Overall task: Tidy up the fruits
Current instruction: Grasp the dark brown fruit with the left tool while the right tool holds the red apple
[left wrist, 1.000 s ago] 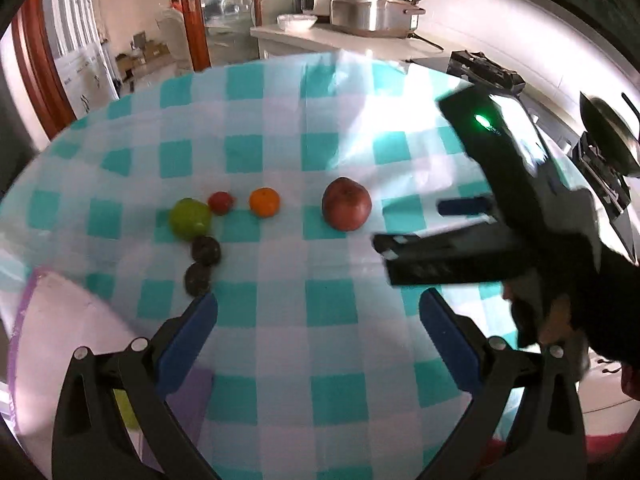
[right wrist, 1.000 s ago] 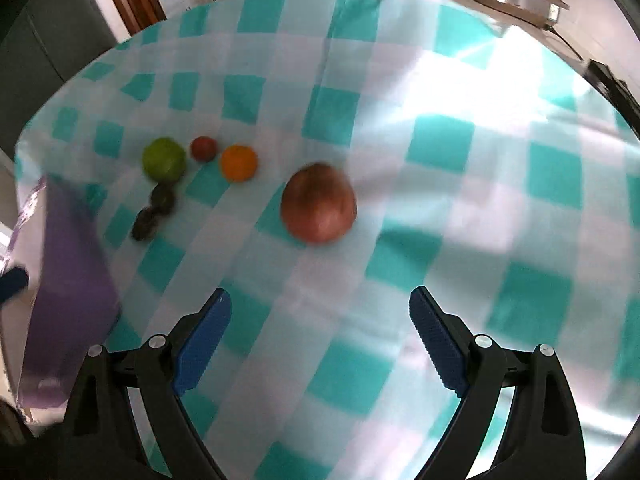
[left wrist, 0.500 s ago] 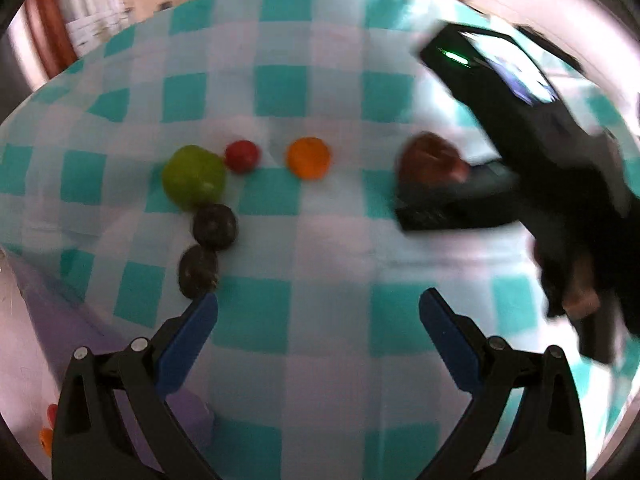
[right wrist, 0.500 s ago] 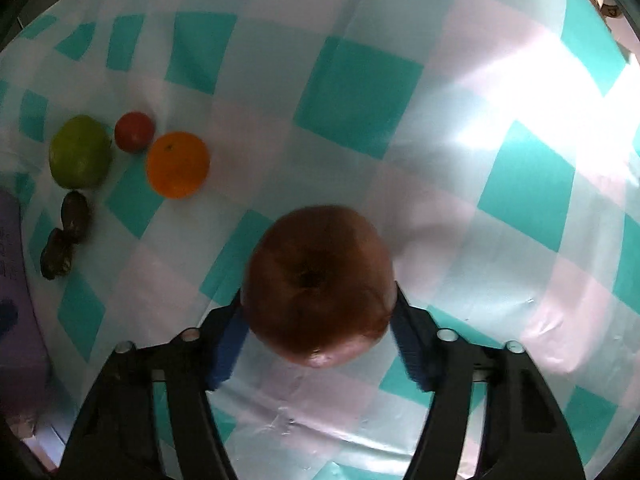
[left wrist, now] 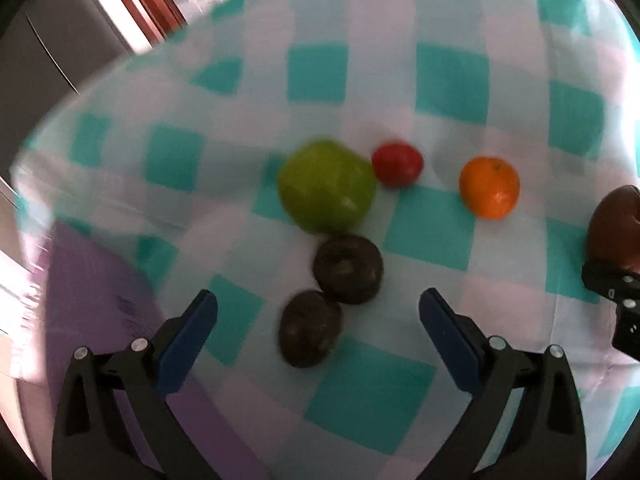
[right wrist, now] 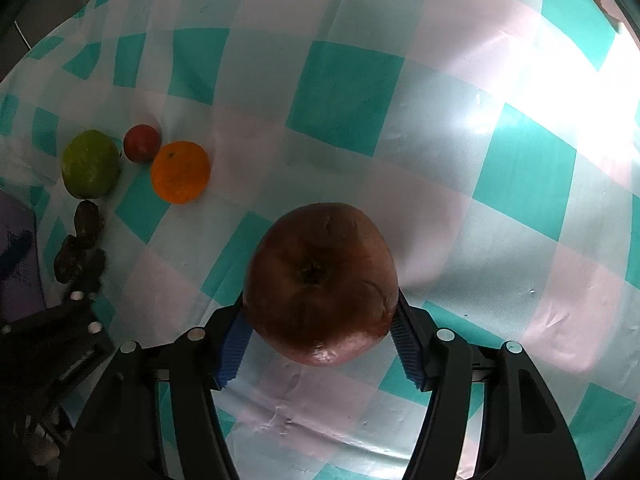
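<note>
My right gripper (right wrist: 320, 320) is shut on a large brown-red apple (right wrist: 320, 280) over the checked tablecloth; the apple also shows at the right edge of the left wrist view (left wrist: 616, 228). My left gripper (left wrist: 318, 320) is open and empty, its jaws either side of two dark wrinkled fruits (left wrist: 346, 268) (left wrist: 310, 334). Beyond them lie a green fruit (left wrist: 326, 186), a small red fruit (left wrist: 396, 164) and an orange (left wrist: 490, 186). The same row shows at the left of the right wrist view: green fruit (right wrist: 90, 164), red fruit (right wrist: 142, 142), orange (right wrist: 180, 172).
A teal and white checked cloth (right wrist: 440, 80) covers the table. A purple bag or sheet (left wrist: 92, 308) lies at the left by the table edge. Wooden door frames and cabinets (left wrist: 136, 4) stand beyond the table.
My right gripper has closed in on the apple and now grips it. My left gripper has moved left and forward toward the two dark fruits, staying open.
</note>
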A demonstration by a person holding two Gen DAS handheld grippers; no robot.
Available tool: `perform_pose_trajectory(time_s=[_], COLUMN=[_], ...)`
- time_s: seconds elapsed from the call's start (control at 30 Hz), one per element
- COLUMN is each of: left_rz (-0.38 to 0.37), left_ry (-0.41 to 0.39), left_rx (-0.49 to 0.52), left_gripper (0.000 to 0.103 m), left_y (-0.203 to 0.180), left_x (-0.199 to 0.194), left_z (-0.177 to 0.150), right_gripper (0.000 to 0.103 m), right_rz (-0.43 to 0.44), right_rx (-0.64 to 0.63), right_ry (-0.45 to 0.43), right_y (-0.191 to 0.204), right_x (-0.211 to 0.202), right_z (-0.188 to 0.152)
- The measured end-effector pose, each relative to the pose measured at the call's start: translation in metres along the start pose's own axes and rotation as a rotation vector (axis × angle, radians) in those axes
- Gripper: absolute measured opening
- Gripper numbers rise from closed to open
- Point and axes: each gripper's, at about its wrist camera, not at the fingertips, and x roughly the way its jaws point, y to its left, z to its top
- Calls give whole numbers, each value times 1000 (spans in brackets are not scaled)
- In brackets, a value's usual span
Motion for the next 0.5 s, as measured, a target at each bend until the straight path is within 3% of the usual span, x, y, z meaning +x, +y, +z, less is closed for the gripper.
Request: perform_pose_trajectory(time_s=[0.07, 0.13, 0.2, 0.23, 0.27, 0.3, 0.5], left_rz=[-47, -123, -199, -222, -249, -260, -409], left_ry=[20, 34, 34, 25, 14, 8, -4], left_rx=[-48, -72, -85, -75, -63, -55, -61], left_gripper=[99, 88, 67, 62, 45, 37, 38], left_y=[9, 17, 22, 22, 20, 19, 20], left_x=[8, 11, 12, 11, 8, 6, -5], left_z=[0, 1, 1, 0, -1, -2, -20], right_gripper=[62, 62, 62, 62, 62, 62, 62], right_rz=[6, 13, 17, 19, 20, 20, 26], right_rx=[3, 4, 4, 5, 6, 7, 9], right_ry=[-1, -2, -5, -7, -9, -11, -24], right_y=[-4, -6, -7, -8, -9, -9, -10], right_x=[2, 2, 4, 3, 4, 4, 2], right_z=[4, 3, 5, 3, 3, 2, -1])
